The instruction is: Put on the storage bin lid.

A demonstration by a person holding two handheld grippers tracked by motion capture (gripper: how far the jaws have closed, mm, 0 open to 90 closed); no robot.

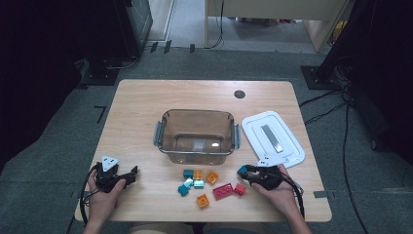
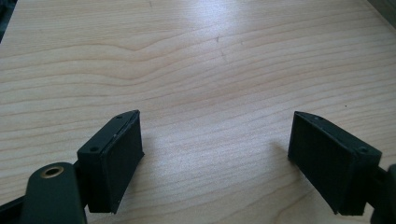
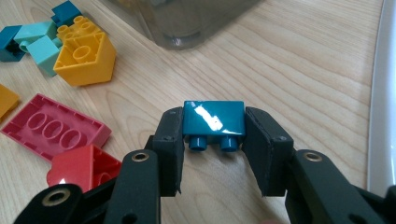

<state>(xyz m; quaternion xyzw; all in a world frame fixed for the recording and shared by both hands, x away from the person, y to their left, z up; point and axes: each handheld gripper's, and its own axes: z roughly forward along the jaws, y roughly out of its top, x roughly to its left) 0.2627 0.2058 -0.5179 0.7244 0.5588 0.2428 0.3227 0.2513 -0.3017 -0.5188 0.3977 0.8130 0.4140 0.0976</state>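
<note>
While the right tongs (image 3: 214,149) clamp a dark teal brick (image 3: 214,119) between their pads, with its studs pointing back toward the hand, the brick sits low over the bench (image 1: 146,102) at the front right, between the clear plastic tub (image 1: 197,135) and the person's right hand (image 1: 277,192). In the high view these tongs (image 1: 242,170) lie just right of a loose cluster of bricks: a red flat brick (image 1: 223,191), a small red brick (image 1: 240,188), orange bricks (image 1: 212,177) and teal ones (image 1: 188,173). A white lid (image 1: 272,138) lies right of the tub, near the right tongs. The left tongs (image 2: 215,154) are released, their jaws wide apart over bare wood with nothing between them; in the high view they (image 1: 134,171) rest at the front left, well apart from the bricks.
</note>
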